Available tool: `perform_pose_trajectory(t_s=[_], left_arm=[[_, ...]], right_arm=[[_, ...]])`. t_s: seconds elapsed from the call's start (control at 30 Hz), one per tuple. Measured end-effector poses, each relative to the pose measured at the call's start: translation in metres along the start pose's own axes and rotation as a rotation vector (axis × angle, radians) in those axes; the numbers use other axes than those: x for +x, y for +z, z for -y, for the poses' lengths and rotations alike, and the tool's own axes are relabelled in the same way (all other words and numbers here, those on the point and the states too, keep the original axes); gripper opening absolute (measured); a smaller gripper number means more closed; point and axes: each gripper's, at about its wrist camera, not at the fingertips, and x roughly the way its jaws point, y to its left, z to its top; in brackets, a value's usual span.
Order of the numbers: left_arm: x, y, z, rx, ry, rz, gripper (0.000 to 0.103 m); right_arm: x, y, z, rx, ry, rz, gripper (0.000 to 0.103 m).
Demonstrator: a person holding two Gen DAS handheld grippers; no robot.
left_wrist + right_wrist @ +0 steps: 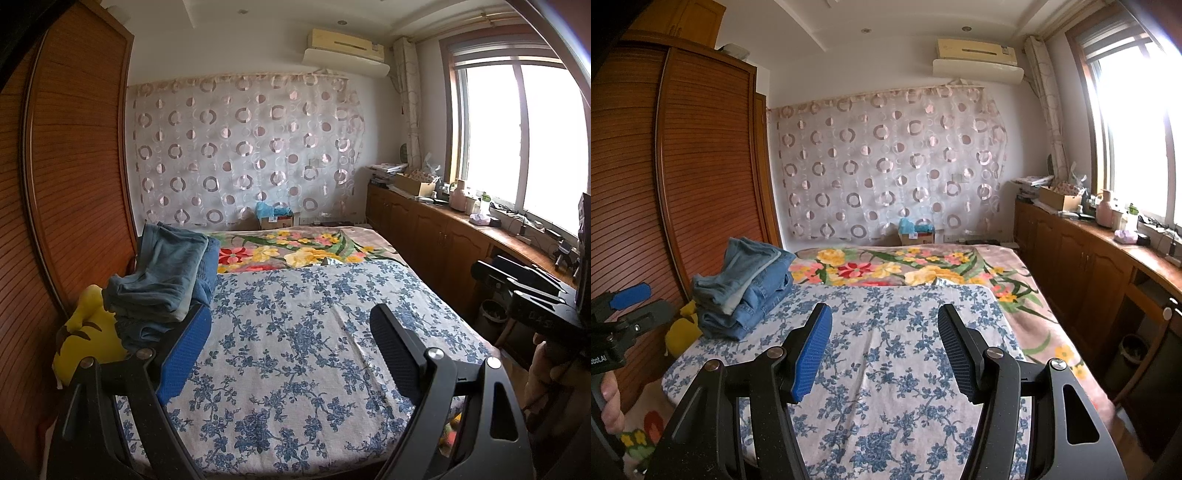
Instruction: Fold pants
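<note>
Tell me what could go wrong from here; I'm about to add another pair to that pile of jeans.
1. The stack of folded jeans sits at the bed's left edge, its top layers bunched and uneven; another pair could tip it toward the yellow plush toy beside the wardrobe.
2. The left gripper and right gripper are both open and empty, and no unfolded pants are visible on the blue floral cloth.

The bed (295, 332) is being viewed from its foot by both wrist cameras, angled slightly down, close above it; curtain (886, 166) and window (517, 129) are being shared.
</note>
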Motion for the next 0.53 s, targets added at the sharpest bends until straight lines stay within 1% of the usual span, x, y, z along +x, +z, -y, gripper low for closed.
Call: perform_pose_trajectory(t_s=[0.53], left_arm=[[0.0,-0.0005,-0.0002,-0.001,0.0,0.001,0.088]], right_arm=[[0.0011,-0.0009,-0.0013,0.002,0.001,-0.002,0.062]])
